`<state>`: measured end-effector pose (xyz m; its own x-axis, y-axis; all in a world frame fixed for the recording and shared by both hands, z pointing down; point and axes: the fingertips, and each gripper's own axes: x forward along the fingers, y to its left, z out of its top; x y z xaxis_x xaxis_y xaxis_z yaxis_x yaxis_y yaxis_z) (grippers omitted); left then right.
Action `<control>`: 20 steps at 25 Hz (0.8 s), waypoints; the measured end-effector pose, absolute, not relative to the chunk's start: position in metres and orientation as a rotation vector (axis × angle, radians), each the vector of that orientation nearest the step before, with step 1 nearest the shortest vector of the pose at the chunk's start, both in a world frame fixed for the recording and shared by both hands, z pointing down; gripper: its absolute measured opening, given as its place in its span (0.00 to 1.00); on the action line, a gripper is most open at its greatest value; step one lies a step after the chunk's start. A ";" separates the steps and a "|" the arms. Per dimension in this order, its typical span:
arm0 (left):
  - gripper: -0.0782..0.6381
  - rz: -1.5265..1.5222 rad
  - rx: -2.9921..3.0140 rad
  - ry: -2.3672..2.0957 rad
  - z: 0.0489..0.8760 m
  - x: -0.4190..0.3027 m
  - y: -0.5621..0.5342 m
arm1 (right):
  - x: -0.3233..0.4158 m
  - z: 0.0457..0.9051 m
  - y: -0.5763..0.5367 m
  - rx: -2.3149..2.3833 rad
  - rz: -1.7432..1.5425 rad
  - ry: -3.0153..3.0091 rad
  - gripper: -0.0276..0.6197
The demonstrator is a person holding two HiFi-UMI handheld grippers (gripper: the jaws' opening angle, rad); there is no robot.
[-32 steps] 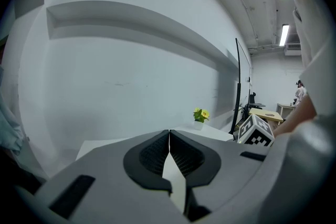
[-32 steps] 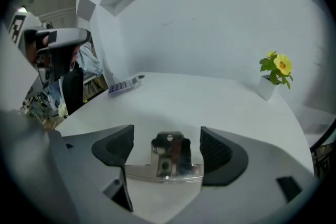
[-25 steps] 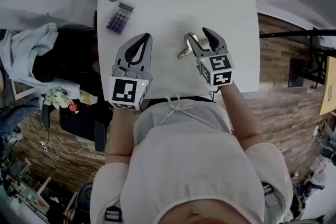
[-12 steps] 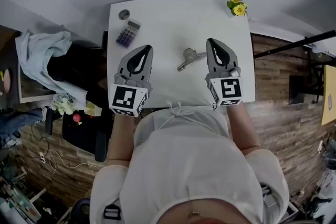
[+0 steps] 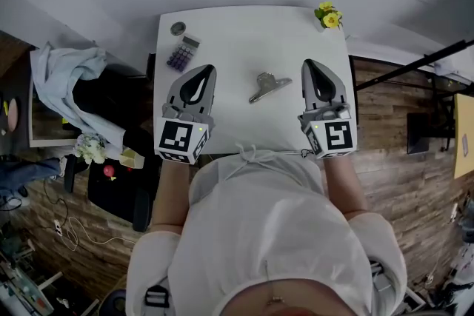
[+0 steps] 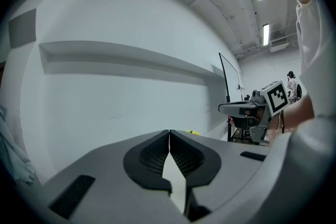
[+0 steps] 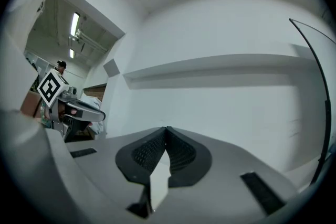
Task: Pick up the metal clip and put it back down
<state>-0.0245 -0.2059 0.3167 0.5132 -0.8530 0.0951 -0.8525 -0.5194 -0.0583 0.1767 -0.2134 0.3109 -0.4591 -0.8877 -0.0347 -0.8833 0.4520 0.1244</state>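
Observation:
The metal clip (image 5: pixel 268 86) lies flat on the white table (image 5: pixel 244 33), between my two grippers and touched by neither. My left gripper (image 5: pixel 205 70) hovers to its left, held level with its jaws shut and empty. My right gripper (image 5: pixel 311 64) hovers to its right, also shut on nothing. In the left gripper view the jaws (image 6: pixel 169 131) meet tip to tip against a bare white wall, with the right gripper (image 6: pixel 257 107) off to the side. The right gripper view shows shut jaws (image 7: pixel 167 127) too, and the left gripper (image 7: pixel 68 105) at the left.
A purple calculator (image 5: pixel 182 53) and a small round metal object (image 5: pixel 178 29) sit at the table's far left corner. Yellow flowers (image 5: pixel 328 15) stand at the far right corner. A pale cloth (image 5: pixel 67 70) lies beside the table on the left. The person's body is at the near edge.
A second ago the right gripper stood open around the clip. It has since shut empty and moved up and to the right, leaving the clip on the table. The left gripper rose a little.

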 end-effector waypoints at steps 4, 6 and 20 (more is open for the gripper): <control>0.14 -0.189 -2.725 1.542 0.318 -0.022 -0.203 | 0.180 0.310 -0.210 1.611 -0.181 -2.662 0.05; 0.14 -0.192 -2.719 1.552 0.317 -0.021 -0.202 | 0.181 0.310 -0.209 1.605 -0.173 -2.670 0.05; 0.14 -0.220 -2.713 1.581 0.322 -0.017 -0.193 | 0.186 0.324 -0.204 1.591 -0.101 -2.662 0.04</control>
